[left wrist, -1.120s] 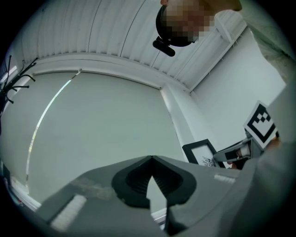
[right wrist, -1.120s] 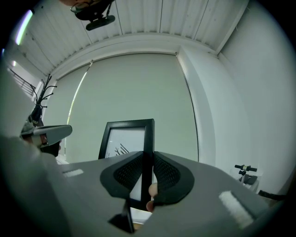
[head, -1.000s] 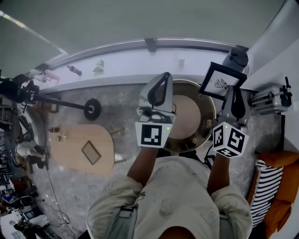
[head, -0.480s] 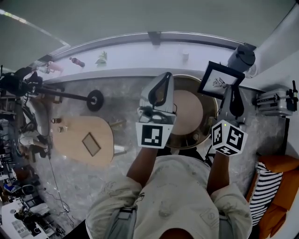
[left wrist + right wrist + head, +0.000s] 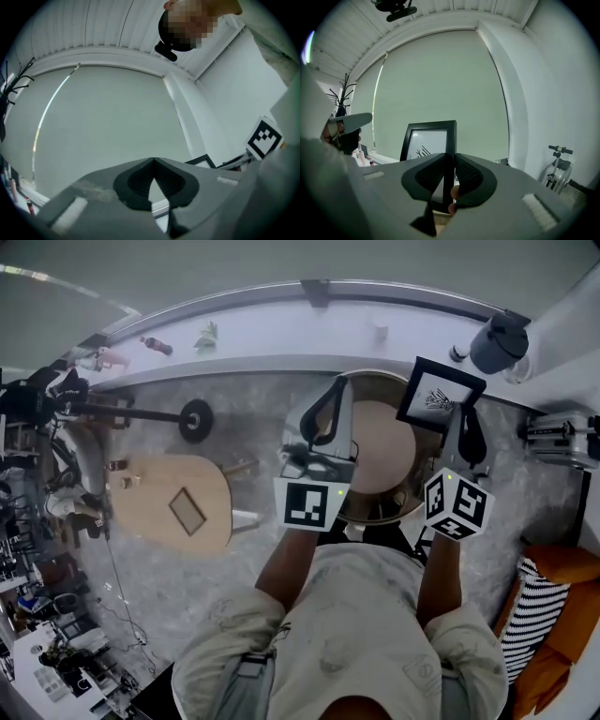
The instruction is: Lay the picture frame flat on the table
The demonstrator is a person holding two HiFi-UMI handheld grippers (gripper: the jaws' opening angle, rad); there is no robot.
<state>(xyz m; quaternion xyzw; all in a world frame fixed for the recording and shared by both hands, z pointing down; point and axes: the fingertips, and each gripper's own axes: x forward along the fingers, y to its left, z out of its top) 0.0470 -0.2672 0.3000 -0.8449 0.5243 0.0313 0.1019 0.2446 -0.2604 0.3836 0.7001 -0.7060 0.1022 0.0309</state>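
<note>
Right gripper (image 5: 450, 164): jaws clamped on the right edge of the picture frame (image 5: 426, 140), which stands upright between them. Round surface (image 5: 375, 465) below. Left gripper (image 5: 152, 164): jaws closed, empty.

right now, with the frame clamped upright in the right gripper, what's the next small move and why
Probably rotate the right gripper while lowering it: it holds the picture frame upright by one side edge above the round table, so the frame needs turning flat before release.
</note>
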